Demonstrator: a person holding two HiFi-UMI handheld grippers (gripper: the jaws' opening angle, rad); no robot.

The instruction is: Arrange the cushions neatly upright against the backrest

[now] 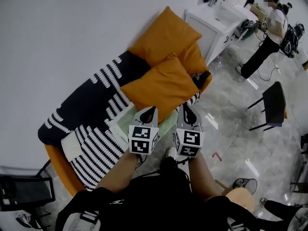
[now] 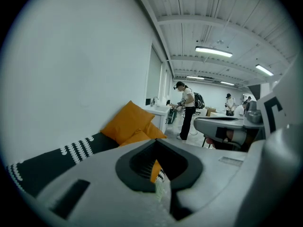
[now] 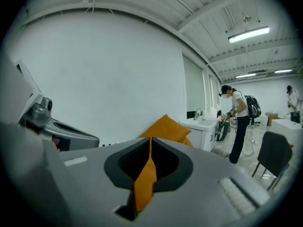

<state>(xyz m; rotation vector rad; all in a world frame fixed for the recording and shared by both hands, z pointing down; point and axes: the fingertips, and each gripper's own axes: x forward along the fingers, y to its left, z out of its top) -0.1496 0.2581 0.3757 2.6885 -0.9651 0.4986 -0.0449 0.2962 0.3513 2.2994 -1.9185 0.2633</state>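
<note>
I have the left gripper and the right gripper both pinched closed, apparently on nothing. The front orange cushion lies on the sofa just beyond both tips, perhaps brushing the right fingers.

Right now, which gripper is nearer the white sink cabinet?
Right. The right gripper is at the near edge of the flat orange cushion, on the side toward the white sink cabinet; the left gripper is beside it, farther from that cabinet.
</note>
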